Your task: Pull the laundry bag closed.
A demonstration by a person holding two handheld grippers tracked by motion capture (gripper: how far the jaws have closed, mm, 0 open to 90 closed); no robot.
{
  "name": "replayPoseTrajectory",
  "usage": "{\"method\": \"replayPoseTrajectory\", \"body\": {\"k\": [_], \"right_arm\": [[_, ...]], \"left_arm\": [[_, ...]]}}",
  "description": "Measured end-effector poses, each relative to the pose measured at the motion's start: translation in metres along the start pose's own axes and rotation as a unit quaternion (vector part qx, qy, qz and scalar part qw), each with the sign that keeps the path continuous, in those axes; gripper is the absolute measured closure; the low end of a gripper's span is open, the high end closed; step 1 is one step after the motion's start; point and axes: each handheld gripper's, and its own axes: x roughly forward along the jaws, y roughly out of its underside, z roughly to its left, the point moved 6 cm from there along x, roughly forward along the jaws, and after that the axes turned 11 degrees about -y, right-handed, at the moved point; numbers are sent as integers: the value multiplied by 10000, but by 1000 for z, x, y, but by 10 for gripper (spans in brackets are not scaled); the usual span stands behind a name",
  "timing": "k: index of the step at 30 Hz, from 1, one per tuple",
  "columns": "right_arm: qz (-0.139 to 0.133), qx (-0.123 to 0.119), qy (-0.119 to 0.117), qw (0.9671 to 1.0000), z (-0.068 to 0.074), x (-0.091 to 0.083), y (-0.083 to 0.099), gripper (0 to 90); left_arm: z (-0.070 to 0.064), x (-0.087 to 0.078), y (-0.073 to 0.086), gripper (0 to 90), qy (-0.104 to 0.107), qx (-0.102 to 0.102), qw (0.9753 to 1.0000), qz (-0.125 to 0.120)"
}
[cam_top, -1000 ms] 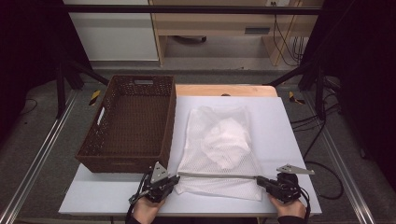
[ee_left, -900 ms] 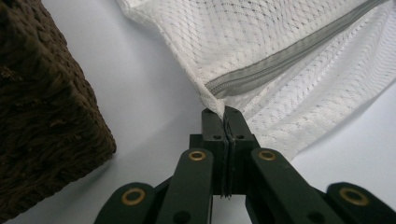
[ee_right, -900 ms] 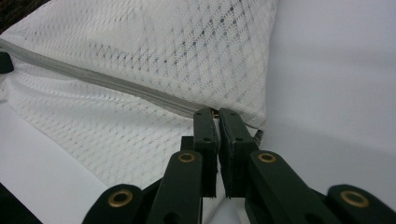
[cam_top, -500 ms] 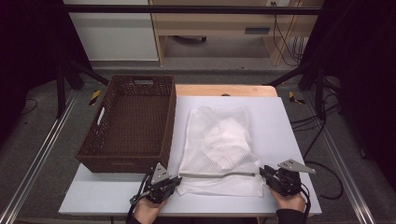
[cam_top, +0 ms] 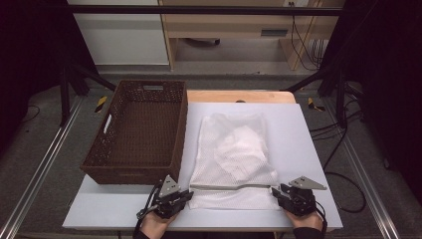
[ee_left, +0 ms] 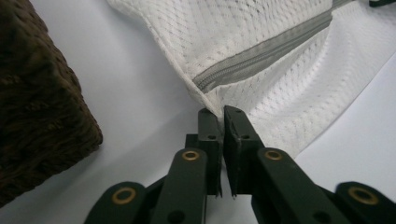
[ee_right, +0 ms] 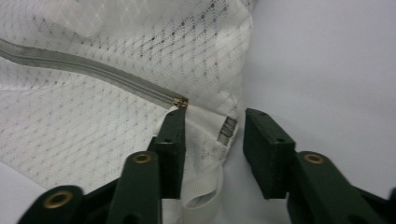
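Observation:
A white mesh laundry bag (cam_top: 234, 149) lies flat on the white table (cam_top: 298, 134), with something white bunched inside it. Its grey zipper (cam_top: 231, 187) runs along the near edge. My left gripper (cam_top: 186, 195) sits at the bag's near left corner; in the left gripper view the gripper (ee_left: 220, 116) is shut on that corner, just below the zipper (ee_left: 266, 46). My right gripper (cam_top: 275, 193) is at the near right corner. In the right gripper view it (ee_right: 215, 128) stands open, with the bag's corner and the zipper end (ee_right: 181, 101) between its jaws.
A brown wicker basket (cam_top: 139, 132) stands on the left part of the table, its near corner (ee_left: 37, 107) close to my left gripper. Bare table runs along the bag's right side. Beyond the table are a wooden shelf and floor cables (cam_top: 343, 129).
The right gripper has shifted a little to the left. The zipper edge, stretched straight between both grippers a second ago, now lies slack. The left gripper has stayed put.

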Motion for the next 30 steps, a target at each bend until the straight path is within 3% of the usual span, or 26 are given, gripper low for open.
{"method": "replayPoseTrajectory", "body": {"k": [1,2,6,8,12,14,16,17,20,24,30], "right_arm": [[71,8,9,10000,1,0,-1,817],[76,64,-143,9998,1,0,-2,830],[54,124,-44,9999,-9,-6,-5,849],[-51,319,-169,9993,-15,-11,-4,848],[63,294,-193,9994,-15,-10,0,824],[-52,60,-121,9999,-14,-10,-4,751],[-121,49,-95,9999,-15,-11,-6,708],[-361,-1,-36,9993,-17,-14,-13,598],[-675,-30,40,9977,-23,-17,-25,460],[-938,-31,195,9954,-29,-20,-37,296],[-952,71,390,9947,-33,-22,-38,187]], "left_arm": [[-2,0,-1,869,-29,78,10000,-11],[-2,0,-1,870,-29,78,10000,-11],[-6,4,-6,873,19,127,9999,-106],[-8,9,-6,873,31,162,9998,-57],[-7,7,-7,865,34,182,9998,-115],[-3,1,-10,796,58,148,9996,-244],[-1,-1,-12,688,20,156,9994,-317],[2,-8,-15,645,14,216,9988,-443],[7,-16,-16,518,174,237,9981,-543],[12,-24,-14,441,320,244,9976,-562],[16,-30,-13,351,546,188,9967,-572]]}}
